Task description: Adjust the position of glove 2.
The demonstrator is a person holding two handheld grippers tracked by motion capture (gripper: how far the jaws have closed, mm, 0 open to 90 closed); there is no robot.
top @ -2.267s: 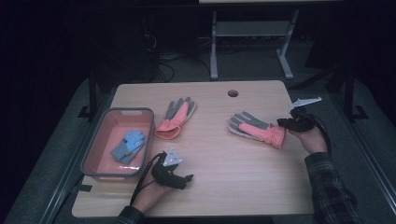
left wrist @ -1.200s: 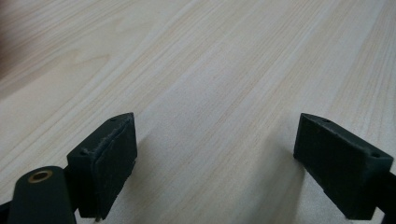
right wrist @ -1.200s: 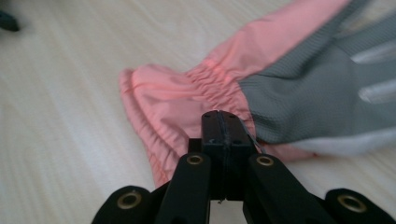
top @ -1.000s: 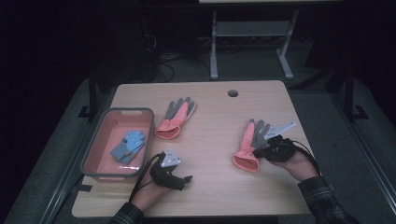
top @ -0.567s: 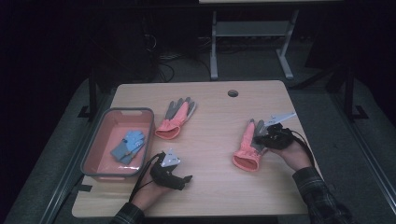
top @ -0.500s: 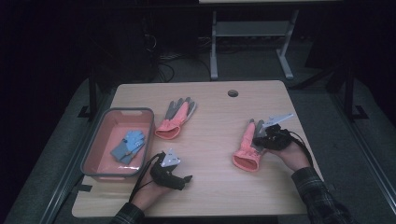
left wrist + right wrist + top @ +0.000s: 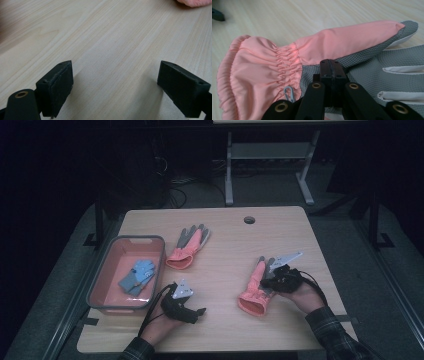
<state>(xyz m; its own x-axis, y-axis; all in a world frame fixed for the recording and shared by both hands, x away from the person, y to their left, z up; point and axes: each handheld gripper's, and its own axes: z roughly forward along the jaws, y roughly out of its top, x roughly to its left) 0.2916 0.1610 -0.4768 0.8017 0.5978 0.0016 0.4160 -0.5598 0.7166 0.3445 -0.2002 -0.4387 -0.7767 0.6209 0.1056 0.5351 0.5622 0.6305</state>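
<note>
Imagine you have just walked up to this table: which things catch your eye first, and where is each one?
The pink and grey glove near the table's right front stands out first, with the right gripper shut on its grey palm fabric. A second pink and grey glove lies left of centre, beside a pink bin at the left edge that holds a blue glove. The left gripper rests open over bare wood.

Pink-and-grey glove (image 7: 317, 50), blue gloves (image 7: 137, 274) in pink, grey-rimmed bin (image 7: 105, 277).
</note>
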